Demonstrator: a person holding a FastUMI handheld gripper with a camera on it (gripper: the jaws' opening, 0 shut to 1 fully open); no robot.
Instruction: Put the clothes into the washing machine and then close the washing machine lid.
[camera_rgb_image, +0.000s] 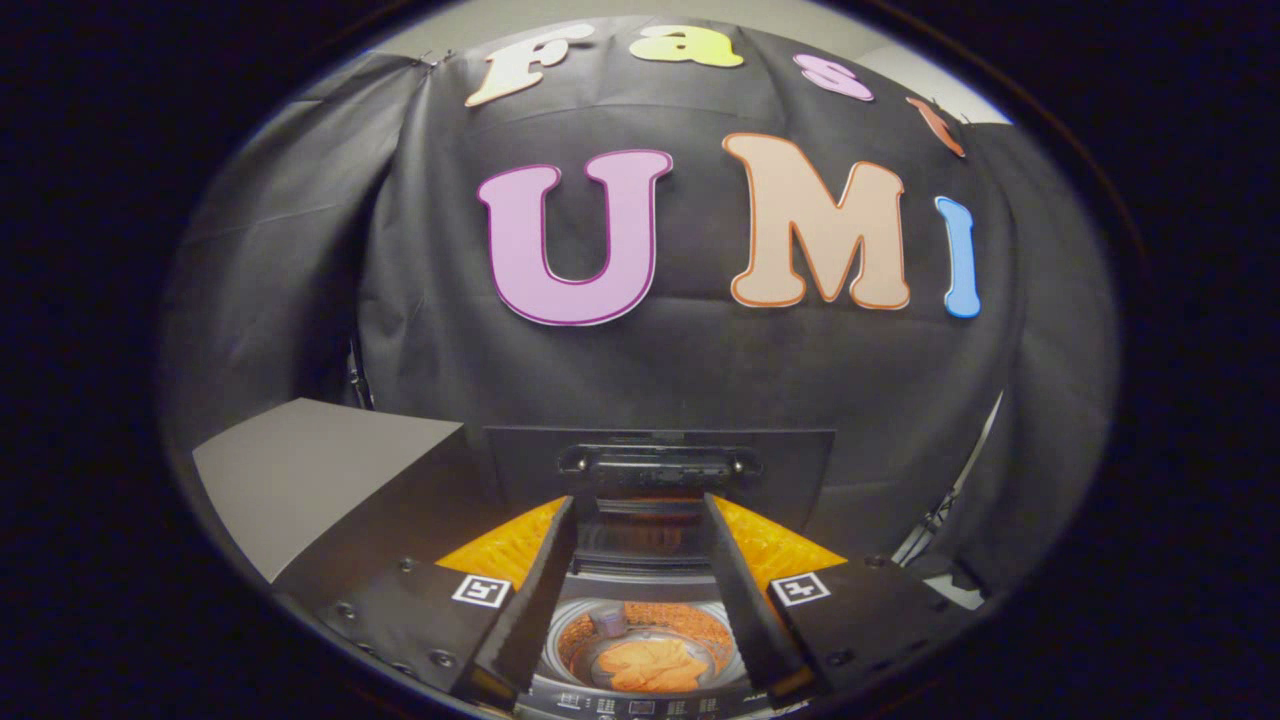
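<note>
I look down on a top-loading washing machine (640, 704) whose round drum (600, 628) lies between and below my fingers. An orange garment (652, 664) lies crumpled inside the drum. The machine's dark lid (800, 470) stands raised behind the opening, and its handle bar (655, 463) faces me just beyond my fingertips. My gripper (642, 508) hangs above the opening, open, with nothing between its fingers (540, 595).
A grey flat surface (320, 470) sits to the left of the machine. A thin metal stand (945, 515) leans against the black cloth wall (700, 370) on the right.
</note>
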